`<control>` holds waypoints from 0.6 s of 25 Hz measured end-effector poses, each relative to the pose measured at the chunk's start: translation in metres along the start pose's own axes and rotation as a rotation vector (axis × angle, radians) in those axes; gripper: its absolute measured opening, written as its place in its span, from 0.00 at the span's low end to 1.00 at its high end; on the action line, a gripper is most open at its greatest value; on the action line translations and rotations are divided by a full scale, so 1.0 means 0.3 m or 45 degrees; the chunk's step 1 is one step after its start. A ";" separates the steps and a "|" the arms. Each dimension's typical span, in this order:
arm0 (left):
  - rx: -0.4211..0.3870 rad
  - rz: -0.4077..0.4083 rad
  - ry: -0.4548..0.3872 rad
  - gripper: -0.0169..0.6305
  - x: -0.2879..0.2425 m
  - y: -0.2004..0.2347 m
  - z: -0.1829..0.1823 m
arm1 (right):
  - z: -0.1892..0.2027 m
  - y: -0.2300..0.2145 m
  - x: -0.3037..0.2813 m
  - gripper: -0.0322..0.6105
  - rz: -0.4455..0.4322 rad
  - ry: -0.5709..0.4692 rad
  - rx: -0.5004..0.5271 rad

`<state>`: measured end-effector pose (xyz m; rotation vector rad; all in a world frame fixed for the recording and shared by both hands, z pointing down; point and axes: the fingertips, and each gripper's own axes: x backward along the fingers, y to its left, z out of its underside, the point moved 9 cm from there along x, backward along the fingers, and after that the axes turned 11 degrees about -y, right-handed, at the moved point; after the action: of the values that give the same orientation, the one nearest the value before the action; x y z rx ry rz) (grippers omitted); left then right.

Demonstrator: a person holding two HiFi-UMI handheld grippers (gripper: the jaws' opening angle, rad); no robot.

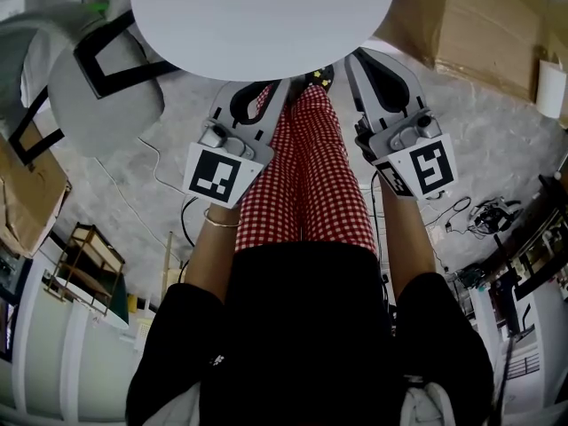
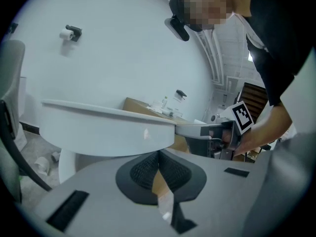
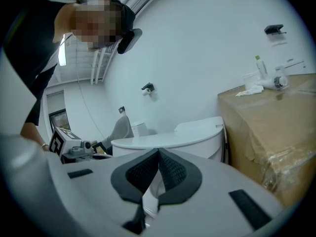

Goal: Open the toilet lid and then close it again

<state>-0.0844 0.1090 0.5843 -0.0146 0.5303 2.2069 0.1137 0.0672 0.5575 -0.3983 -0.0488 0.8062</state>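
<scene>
— Where's the toilet lid (image 1: 263, 16) relative to the jaws?

— Straight ahead of both. It lies flat and shut. Its long axis runs away from the person toward the cistern (image 3: 200, 127), so the hinge is at the far end and the front lip faces the jaws.

— And what are the jaws doing?

— Both pairs are pressed together with nothing between them. The left gripper (image 1: 266, 96) points at the front lip a little left of centre, and the right gripper (image 1: 373, 69) comes in at the lip's right side.

— Which one is nearer?

— The left, I'd say. In the left gripper view the white rim fills the frame just above the tips, close over them. In the right gripper view the lid sits further off, and that camera sees its top surface. I can't tell whether either pair touches the rim. From the head view both tips seem to reach its edge.

— So what does opening depend on?

— On height against the lip. The left jaws look to be just beneath the rim, which suits hooking under it and swinging it up and away toward the cistern. The right ones seem level with the lid's top or above it, so they would have to drop first.

— Is anything in the way?

— The cardboard box (image 3: 269, 132) stands beside the toilet on the right, and a grey chair (image 1: 98, 87) is off to the left. Both look well clear of the lid's swing.
</scene>
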 end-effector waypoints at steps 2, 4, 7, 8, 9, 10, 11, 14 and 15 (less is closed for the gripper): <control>-0.011 0.010 -0.008 0.03 -0.003 -0.001 -0.019 | -0.017 0.001 -0.003 0.08 -0.002 -0.010 0.005; -0.015 0.014 -0.013 0.03 -0.004 -0.004 -0.036 | -0.032 0.004 -0.005 0.08 0.001 -0.019 0.009; -0.008 0.011 -0.026 0.03 -0.005 -0.005 -0.059 | -0.053 0.010 -0.012 0.08 0.004 -0.030 0.029; -0.008 0.010 -0.037 0.03 -0.007 -0.006 -0.068 | -0.063 0.011 -0.014 0.08 0.003 -0.034 0.040; -0.011 0.009 -0.049 0.03 -0.009 -0.007 -0.079 | -0.072 0.011 -0.016 0.08 0.000 -0.040 0.048; -0.014 0.008 -0.060 0.03 -0.011 -0.009 -0.089 | -0.081 0.011 -0.018 0.08 -0.003 -0.049 0.050; -0.018 0.006 -0.065 0.03 -0.012 -0.012 -0.099 | -0.088 0.011 -0.019 0.08 -0.006 -0.057 0.046; -0.032 0.003 -0.067 0.03 -0.016 -0.016 -0.122 | -0.108 0.011 -0.022 0.08 -0.011 -0.080 0.046; -0.037 0.001 -0.070 0.03 -0.019 -0.017 -0.128 | -0.113 0.009 -0.023 0.08 -0.012 -0.087 0.049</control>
<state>-0.0835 0.0930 0.5485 0.0306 0.4675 2.2093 0.1134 0.0529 0.5259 -0.3342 -0.0985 0.8102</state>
